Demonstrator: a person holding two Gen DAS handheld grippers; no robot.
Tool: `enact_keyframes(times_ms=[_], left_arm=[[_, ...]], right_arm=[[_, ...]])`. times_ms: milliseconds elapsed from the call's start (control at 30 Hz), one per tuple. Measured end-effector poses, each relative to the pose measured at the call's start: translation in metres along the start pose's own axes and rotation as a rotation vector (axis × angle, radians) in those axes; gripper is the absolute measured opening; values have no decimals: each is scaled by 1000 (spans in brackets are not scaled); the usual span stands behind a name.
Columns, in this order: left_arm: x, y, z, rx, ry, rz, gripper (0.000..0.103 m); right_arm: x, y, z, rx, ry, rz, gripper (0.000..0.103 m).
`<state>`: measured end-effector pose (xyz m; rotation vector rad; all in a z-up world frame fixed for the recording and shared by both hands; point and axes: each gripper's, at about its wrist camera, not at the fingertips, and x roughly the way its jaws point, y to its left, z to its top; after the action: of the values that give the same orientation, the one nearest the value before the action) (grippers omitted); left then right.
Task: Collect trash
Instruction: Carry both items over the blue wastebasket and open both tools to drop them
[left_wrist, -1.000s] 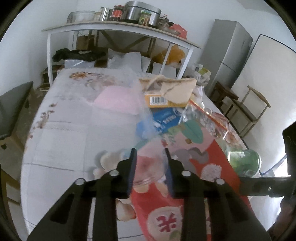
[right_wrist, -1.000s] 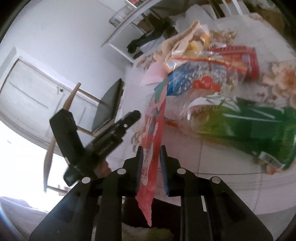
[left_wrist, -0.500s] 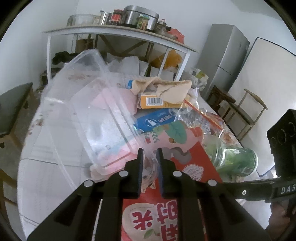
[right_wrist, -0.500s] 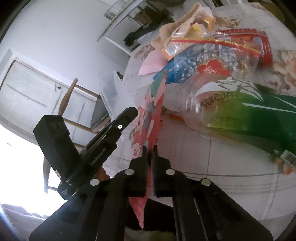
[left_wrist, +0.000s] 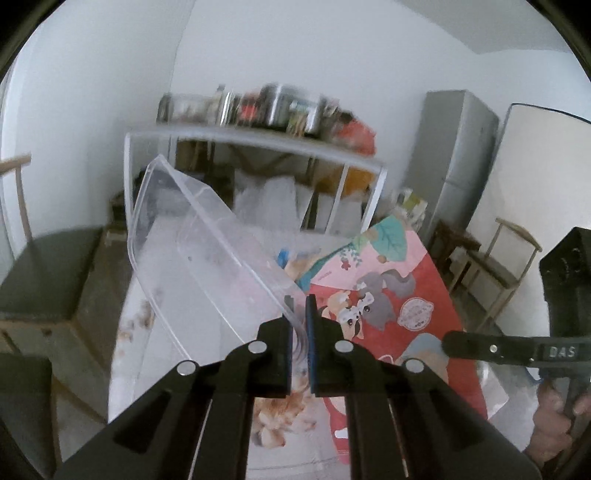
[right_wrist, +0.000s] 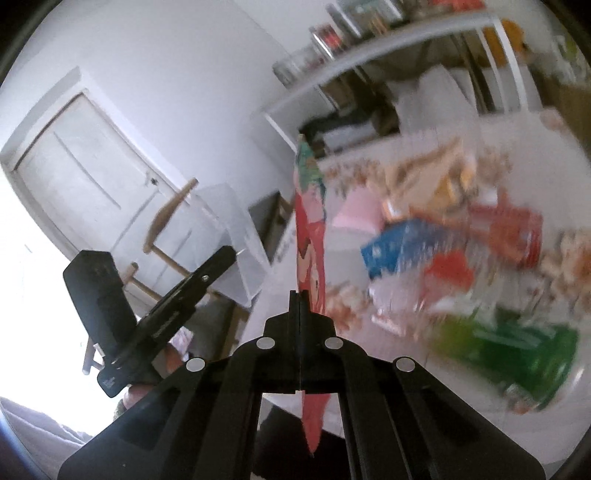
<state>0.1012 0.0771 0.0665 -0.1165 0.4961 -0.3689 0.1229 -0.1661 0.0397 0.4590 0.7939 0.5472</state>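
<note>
My left gripper (left_wrist: 299, 310) is shut on the rim of a clear plastic container (left_wrist: 199, 258), which is lifted and tilted up to the left above the table. My right gripper (right_wrist: 300, 295) is shut on a flat red cartoon-printed package (right_wrist: 310, 229), held edge-on and upright; it also shows in the left wrist view (left_wrist: 384, 295) raised over the table. The right gripper's body (left_wrist: 517, 350) shows at the right of the left wrist view. The left gripper's body (right_wrist: 162, 314) and the clear container (right_wrist: 236, 229) show in the right wrist view.
More trash lies blurred on the floral table (right_wrist: 280, 317): a green bottle (right_wrist: 517, 350), a blue packet (right_wrist: 399, 243), a red wrapper (right_wrist: 517, 229), a pink sheet (right_wrist: 358, 214). A white shelf table (left_wrist: 258, 147) with jars stands behind, a fridge (left_wrist: 454, 162) and chairs (left_wrist: 495, 258) at the right.
Both grippers have risen and tilted up, lifting the clear container and the red package off the table. The right gripper has closed fully on the package.
</note>
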Motion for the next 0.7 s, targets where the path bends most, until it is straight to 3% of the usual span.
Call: enact_keyframes(times_ms=[167, 267, 367, 467, 533, 700], left_arm=[[-15, -39, 32, 72, -70, -82, 6], [-10, -83, 58, 140, -98, -198, 6], [8, -138, 78, 213, -89, -347, 6], [32, -200, 89, 300, -53, -482, 6], [61, -260, 88, 379, 13, -589, 6], [128, -391, 46, 566, 205, -745, 6]], right_arm=[[-49, -8, 12, 1, -133, 7, 0], [-92, -21, 15, 25, -242, -20, 0], [-147, -39, 10, 65, -373, -105, 0], [-208, -64, -4, 122, -501, -254, 0], [-247, -85, -21, 180, -566, -381, 0], [-310, -147, -63, 367, -621, -640, 0]])
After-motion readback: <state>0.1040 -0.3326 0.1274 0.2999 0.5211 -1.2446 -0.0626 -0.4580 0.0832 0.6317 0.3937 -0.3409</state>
